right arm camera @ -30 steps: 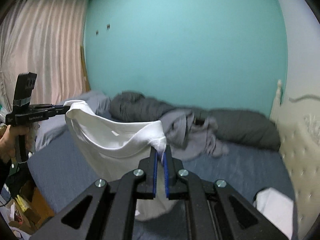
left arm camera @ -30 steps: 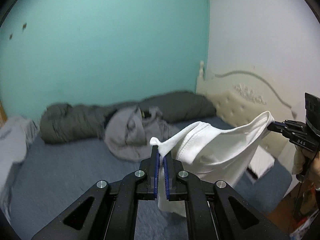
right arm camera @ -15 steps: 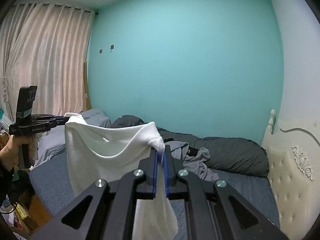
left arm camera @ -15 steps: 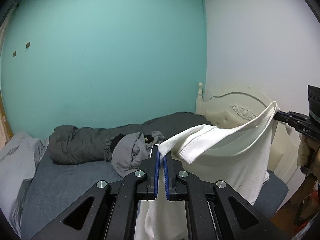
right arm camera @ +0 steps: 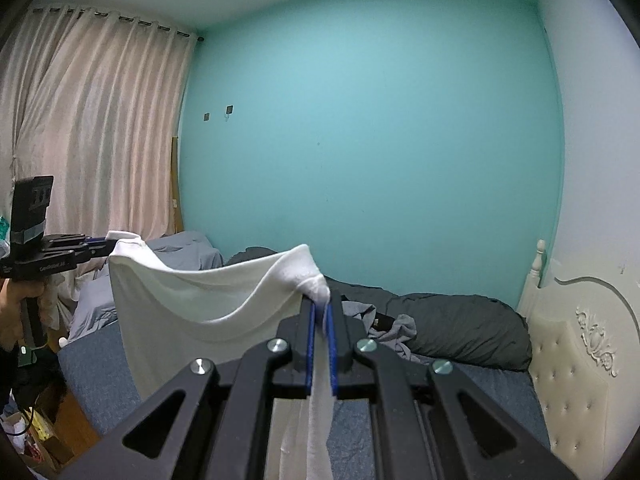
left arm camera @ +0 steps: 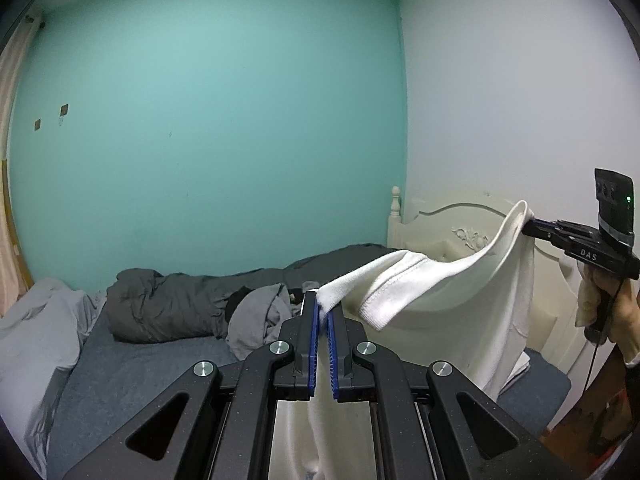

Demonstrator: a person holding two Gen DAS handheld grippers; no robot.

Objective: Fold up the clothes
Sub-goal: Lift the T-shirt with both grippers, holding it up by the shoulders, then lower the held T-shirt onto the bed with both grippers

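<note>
Item: white garment, held up in the air between my two tongs, above the blue-sheeted bed.

Left tongs: blue pads pressed together on one bunched corner of the garment; cloth runs down between the fingers and hangs below them. Left of these tongs, a pale grey cover at the bed's edge. Ahead and slightly left, a dark grey duvet rolled along the teal wall, with a lighter grey piece of clothing heaped against it.

Between the tongs: the garment's top edge sags in a curve, ribbed hem showing, body hanging free.

Right tongs: clamped on the opposite corner, a strip of cloth trailing down through the fingers. In the left view they sit far right, gripped in my hand. Behind and to their right, a cream headboard with carved ornament. Far left in the right view, pink curtains.
</note>
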